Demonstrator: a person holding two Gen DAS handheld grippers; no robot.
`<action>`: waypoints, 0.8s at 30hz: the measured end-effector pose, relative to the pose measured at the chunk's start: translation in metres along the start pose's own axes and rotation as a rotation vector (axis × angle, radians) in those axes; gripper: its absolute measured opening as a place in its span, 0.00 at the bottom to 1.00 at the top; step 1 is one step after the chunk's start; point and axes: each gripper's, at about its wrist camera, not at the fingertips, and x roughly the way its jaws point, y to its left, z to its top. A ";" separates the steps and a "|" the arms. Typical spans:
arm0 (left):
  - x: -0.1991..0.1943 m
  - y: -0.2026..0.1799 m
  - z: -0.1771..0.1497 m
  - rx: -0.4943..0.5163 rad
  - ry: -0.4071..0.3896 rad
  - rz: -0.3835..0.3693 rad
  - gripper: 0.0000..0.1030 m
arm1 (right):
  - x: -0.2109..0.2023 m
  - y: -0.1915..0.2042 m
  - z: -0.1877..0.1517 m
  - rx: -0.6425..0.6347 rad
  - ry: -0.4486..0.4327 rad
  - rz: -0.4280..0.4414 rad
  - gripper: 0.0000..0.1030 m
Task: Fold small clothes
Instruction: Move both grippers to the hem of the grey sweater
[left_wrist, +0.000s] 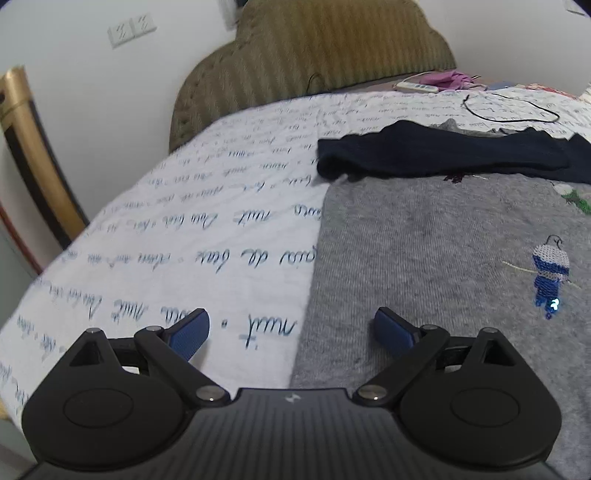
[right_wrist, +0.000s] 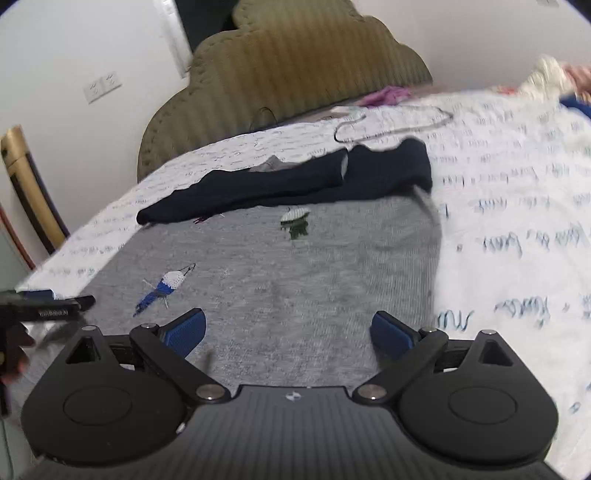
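Observation:
A small grey knit sweater (left_wrist: 436, 258) with embroidered birds lies flat on the bed; its dark navy sleeves (left_wrist: 443, 155) are folded across its top. It also shows in the right wrist view (right_wrist: 295, 280), with the navy sleeves (right_wrist: 295, 184) beyond. My left gripper (left_wrist: 291, 328) is open and empty, straddling the sweater's left edge near the hem. My right gripper (right_wrist: 288, 328) is open and empty above the sweater's lower part. The left gripper's fingers (right_wrist: 55, 308) show at the far left of the right wrist view.
The bed has a white sheet (left_wrist: 184, 221) printed with blue script and an olive padded headboard (left_wrist: 314, 55). A black cable (left_wrist: 517, 110), a power strip (left_wrist: 417, 86) and pink cloth (left_wrist: 450, 79) lie near the headboard. A gold-framed chair (left_wrist: 29, 155) stands at the left.

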 end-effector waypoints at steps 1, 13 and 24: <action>-0.005 0.005 0.002 -0.021 0.001 -0.027 0.94 | -0.004 0.004 0.003 -0.050 -0.007 -0.050 0.94; -0.010 0.018 -0.019 -0.032 0.030 -0.094 0.95 | -0.010 -0.033 -0.005 0.056 0.069 -0.067 0.96; -0.026 0.067 -0.035 -0.078 0.109 -0.350 0.96 | -0.063 -0.070 -0.009 0.169 0.074 0.164 0.97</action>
